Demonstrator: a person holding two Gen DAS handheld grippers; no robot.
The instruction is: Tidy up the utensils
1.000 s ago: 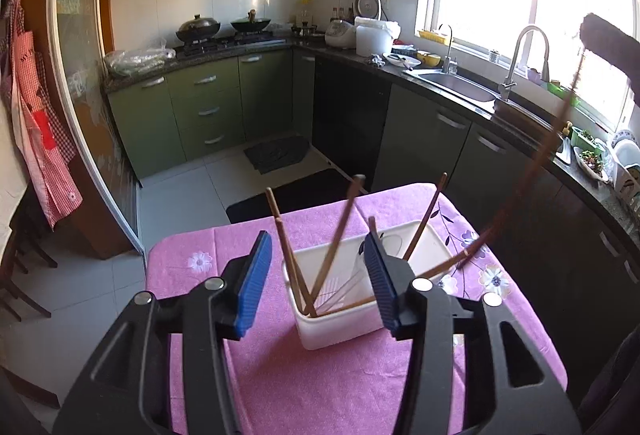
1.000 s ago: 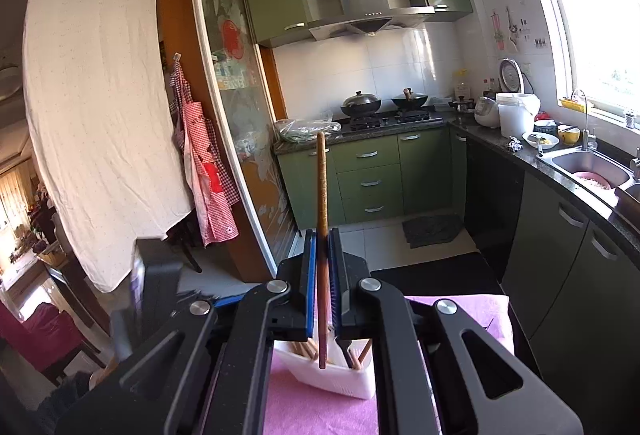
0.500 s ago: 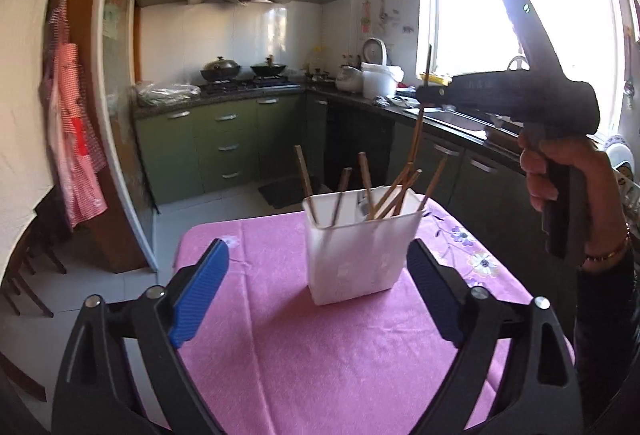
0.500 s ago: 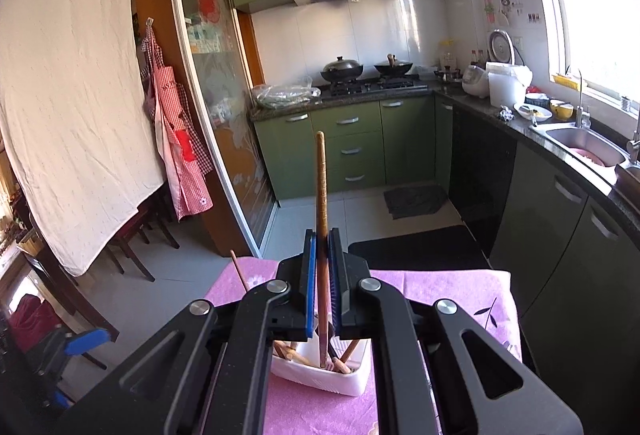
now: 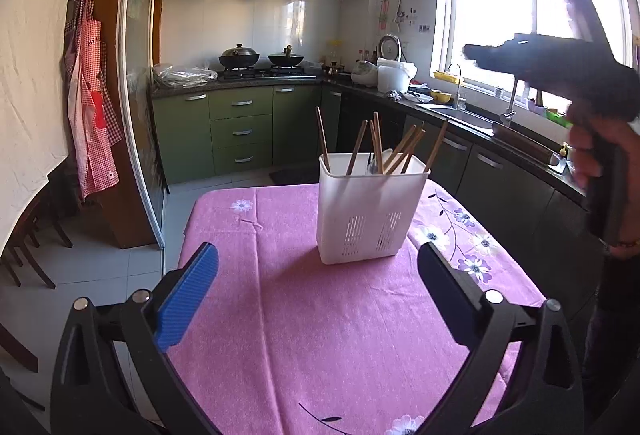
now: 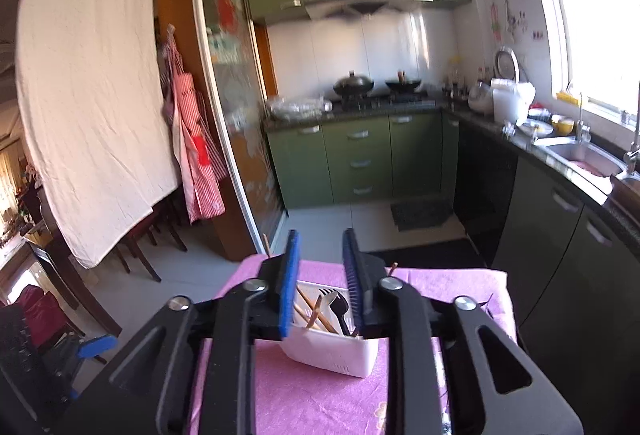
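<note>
Released chopstick [image 6: 317, 309] now leans among brown chopsticks [image 5: 404, 151].

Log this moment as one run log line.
left gripper: open, empty | right gripper: jaws just opening, empty, above holder | chopsticks: in holder

Table [image 5: 224, 235] in pink floral cloth [image 5: 320, 335], white utensil holder [image 5: 368, 211] on it

The right gripper [image 6: 320, 275] has just been opening, with nothing between its blue pads. Below it a white box [image 6: 332, 353] on the pink cloth [image 6: 312, 399] holds chopsticks [image 6: 310, 309] and a fork [image 6: 325, 293].
</note>
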